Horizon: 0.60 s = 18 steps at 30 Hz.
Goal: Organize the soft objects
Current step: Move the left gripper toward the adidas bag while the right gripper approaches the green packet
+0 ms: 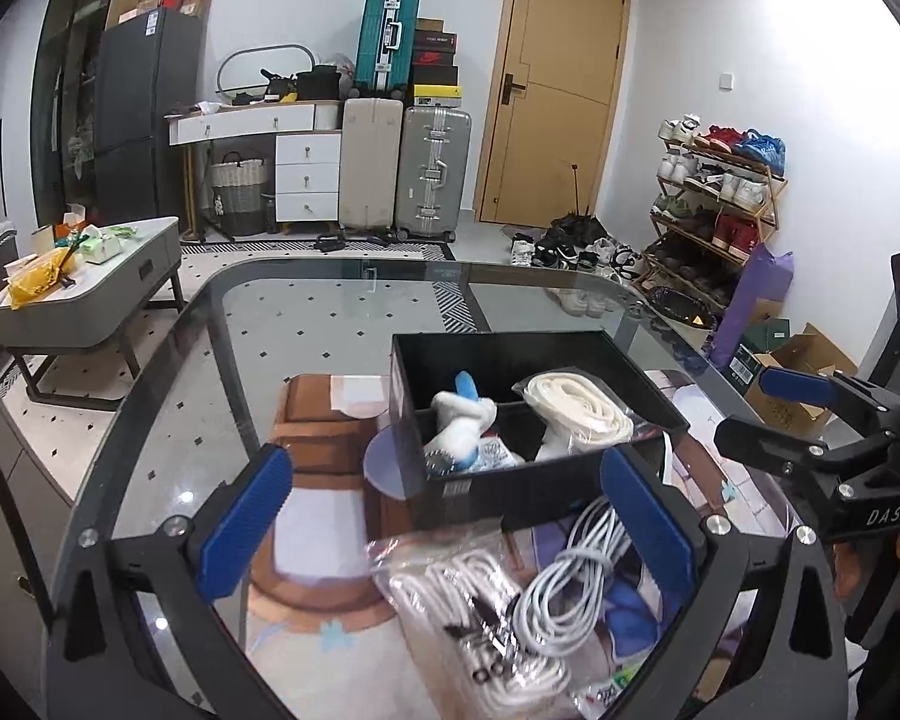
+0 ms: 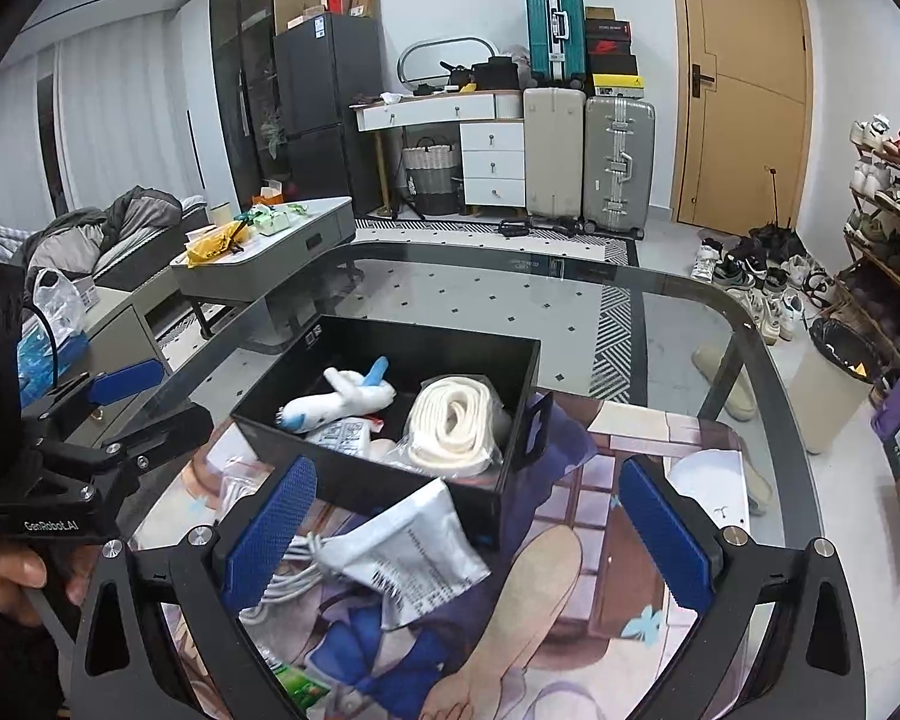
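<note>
One black box (image 2: 513, 414) is sitting on one glass bench (image 2: 660, 300). Inside it are lying one white and blue plush toy (image 2: 336, 399) and one bagged coil of cream rope (image 2: 453, 426). Two bundles of white cable (image 1: 564, 582) are lying before it. Three suitcases (image 2: 618, 162) are standing by one door (image 2: 744, 84).

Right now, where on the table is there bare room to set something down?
Free: the glass beyond and left of the black box, and the mat right of it. Crowded: before the box, with bagged cord, loose cable and packet.
</note>
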### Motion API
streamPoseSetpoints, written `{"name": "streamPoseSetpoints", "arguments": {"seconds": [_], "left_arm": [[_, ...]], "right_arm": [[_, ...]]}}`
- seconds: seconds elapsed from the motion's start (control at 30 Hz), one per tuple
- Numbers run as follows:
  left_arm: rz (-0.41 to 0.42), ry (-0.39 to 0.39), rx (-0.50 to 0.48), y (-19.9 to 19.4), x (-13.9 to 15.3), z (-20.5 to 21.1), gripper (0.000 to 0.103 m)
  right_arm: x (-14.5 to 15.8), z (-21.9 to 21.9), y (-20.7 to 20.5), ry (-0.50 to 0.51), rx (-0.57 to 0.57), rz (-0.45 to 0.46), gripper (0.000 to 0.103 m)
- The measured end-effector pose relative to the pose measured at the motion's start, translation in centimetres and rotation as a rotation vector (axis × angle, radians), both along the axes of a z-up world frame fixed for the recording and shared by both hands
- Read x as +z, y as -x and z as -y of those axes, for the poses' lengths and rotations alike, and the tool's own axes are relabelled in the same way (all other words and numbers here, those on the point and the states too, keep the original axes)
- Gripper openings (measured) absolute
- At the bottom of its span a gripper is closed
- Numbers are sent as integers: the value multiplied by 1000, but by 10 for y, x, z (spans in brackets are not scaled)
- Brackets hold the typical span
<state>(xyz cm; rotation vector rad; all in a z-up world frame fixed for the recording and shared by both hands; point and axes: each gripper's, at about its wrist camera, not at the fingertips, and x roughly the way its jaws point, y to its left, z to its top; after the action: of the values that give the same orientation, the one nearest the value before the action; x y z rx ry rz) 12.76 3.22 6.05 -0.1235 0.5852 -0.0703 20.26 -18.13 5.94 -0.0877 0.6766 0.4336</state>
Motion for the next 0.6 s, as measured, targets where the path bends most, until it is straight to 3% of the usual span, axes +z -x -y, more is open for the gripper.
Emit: {"name": "streamPoseSetpoints", "arguments": {"seconds": [0.6], "left_arm": [[-26, -7, 0, 56, -23, 3, 103]], "right_arm": [[-23, -2, 63, 22, 3, -33, 102]]}}
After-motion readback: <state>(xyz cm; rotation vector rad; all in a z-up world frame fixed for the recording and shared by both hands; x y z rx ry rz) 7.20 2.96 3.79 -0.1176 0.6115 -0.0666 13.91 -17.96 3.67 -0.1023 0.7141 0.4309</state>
